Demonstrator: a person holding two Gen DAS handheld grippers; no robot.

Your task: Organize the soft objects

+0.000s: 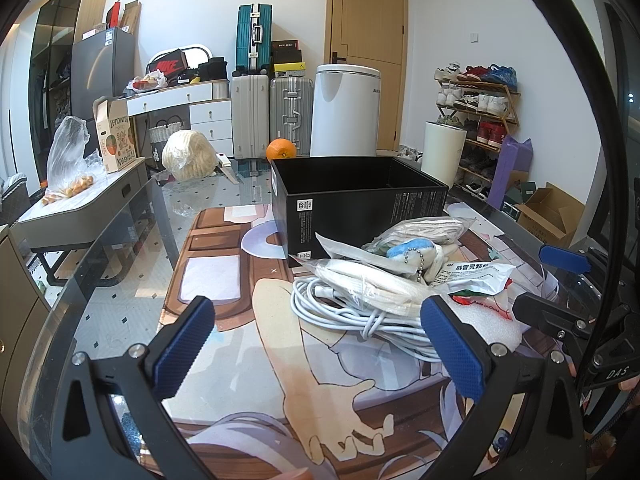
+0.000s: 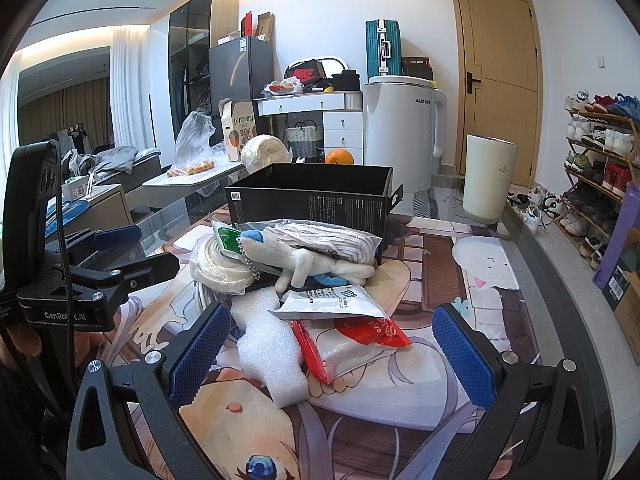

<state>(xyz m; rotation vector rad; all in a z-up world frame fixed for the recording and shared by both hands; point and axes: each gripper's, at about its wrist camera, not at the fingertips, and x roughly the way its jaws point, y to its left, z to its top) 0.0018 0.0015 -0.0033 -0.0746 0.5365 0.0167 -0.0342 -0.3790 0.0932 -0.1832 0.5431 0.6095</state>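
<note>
An open black box (image 1: pixel 360 200) (image 2: pixel 312 196) stands on the printed mat. In front of it lies a pile: a coiled white cable (image 1: pixel 360 316), bagged white cloth (image 1: pixel 376 284), a white and blue plush toy (image 2: pixel 304 260) (image 1: pixel 416 250) with a ball chain, a silver packet (image 2: pixel 332 300), a red and white pouch (image 2: pixel 356 336) and a white foam piece (image 2: pixel 272 344). My left gripper (image 1: pixel 318 344) is open just short of the cable. My right gripper (image 2: pixel 332 352) is open with the foam and pouch lying between its fingers, touching neither.
A cream tumbler (image 2: pixel 488 176) and a white kettle (image 2: pixel 400 128) stand behind the box on the right. An orange (image 1: pixel 281 149) and a bagged pale bundle (image 1: pixel 188 154) sit at the far table edge. The glass table edge (image 2: pixel 560 280) curves on the right, with a shoe rack (image 2: pixel 600 168) beyond.
</note>
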